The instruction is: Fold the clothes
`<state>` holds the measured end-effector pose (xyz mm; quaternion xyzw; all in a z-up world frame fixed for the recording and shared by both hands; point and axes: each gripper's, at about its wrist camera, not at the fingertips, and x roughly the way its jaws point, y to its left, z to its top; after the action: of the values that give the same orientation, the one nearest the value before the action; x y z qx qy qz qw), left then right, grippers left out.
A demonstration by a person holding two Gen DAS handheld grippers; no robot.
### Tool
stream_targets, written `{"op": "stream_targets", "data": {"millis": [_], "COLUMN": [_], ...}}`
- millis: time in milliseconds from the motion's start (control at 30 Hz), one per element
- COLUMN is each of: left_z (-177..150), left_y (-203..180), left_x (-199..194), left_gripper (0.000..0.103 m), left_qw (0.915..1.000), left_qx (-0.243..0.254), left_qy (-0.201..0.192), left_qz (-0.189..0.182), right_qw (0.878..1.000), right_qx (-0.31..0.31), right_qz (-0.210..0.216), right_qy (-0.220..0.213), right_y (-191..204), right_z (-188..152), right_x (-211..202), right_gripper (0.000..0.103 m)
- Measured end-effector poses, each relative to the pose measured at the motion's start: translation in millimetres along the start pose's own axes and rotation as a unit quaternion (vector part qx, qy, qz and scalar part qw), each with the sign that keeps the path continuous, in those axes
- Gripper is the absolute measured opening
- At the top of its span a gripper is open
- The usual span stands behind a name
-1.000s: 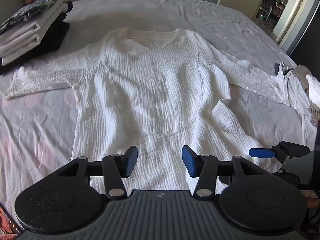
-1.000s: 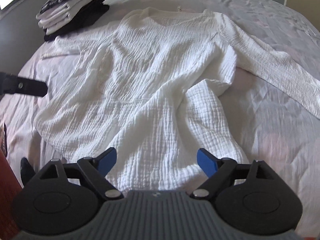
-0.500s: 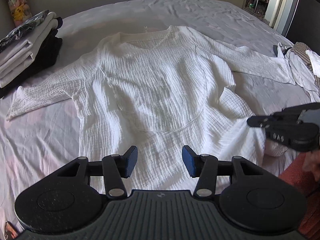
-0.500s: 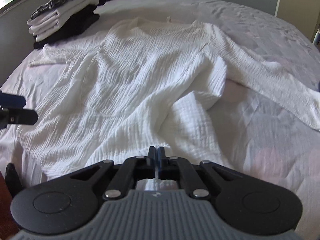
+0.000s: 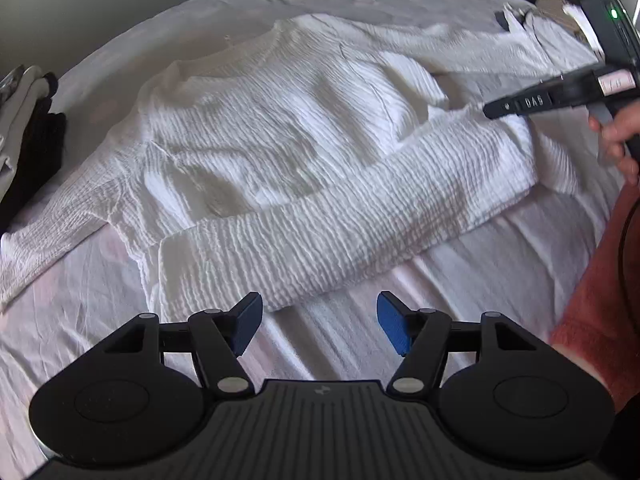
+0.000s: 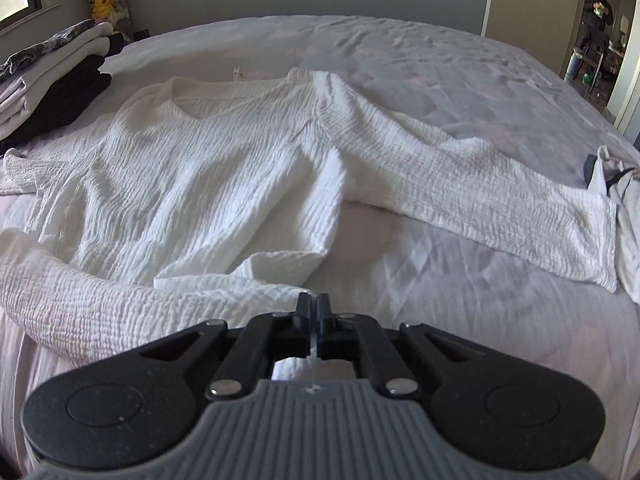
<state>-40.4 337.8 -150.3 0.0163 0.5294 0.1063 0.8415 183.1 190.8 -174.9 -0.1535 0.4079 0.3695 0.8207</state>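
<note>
A white crinkled long-sleeved garment (image 5: 280,128) lies front up on the bed, its bottom part folded up over the body as a thick band (image 5: 340,220). My left gripper (image 5: 318,320) is open and empty just in front of that fold. My right gripper (image 6: 312,312) is shut on the folded hem (image 6: 240,292) at the garment's right side; it also shows in the left wrist view (image 5: 492,111) above the fold's right end. The right sleeve (image 6: 500,196) lies stretched out to the right.
A stack of folded clothes (image 6: 52,80) sits at the bed's far left. More loose garments (image 6: 616,184) lie at the right edge. The bed sheet (image 6: 440,292) is pale and wrinkled. A doorway with a person (image 6: 596,28) is at far right.
The garment's bottom has been folded up over its body. My right gripper shut on the hem and carried it forward. My left gripper stayed open and moved in lower.
</note>
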Motion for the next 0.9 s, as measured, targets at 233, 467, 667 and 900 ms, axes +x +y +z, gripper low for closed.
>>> {"op": "stream_targets", "data": {"millis": [233, 467, 667, 900], "left_z": [-6.9, -11.1, -5.4, 9.4], "left_y": [-27.3, -21.5, -11.6, 14.8], "left_x": [36.5, 52.5, 37.3, 28.0], "left_gripper": [0.075, 0.036, 0.006, 0.005], "left_qw": [0.9949, 0.9952, 0.9965, 0.9932], "left_qx": [0.081, 0.063, 0.035, 0.029], "left_qy": [0.034, 0.037, -0.003, -0.031], "left_qz": [0.049, 0.065, 0.075, 0.109], "right_qw": [0.998, 0.993, 0.992, 0.993], "right_qx": [0.06, 0.111, 0.108, 0.091], "right_qz": [0.026, 0.033, 0.07, 0.065], "right_qy": [0.003, 0.03, -0.004, -0.043], "right_y": [-17.0, -42.6, -38.5, -36.2], "right_z": [-0.8, -32.4, -36.2, -37.6], "right_x": [-24.7, -34.5, -47.1, -58.4], "right_gripper": [0.057, 0.067, 0.067, 0.067]}}
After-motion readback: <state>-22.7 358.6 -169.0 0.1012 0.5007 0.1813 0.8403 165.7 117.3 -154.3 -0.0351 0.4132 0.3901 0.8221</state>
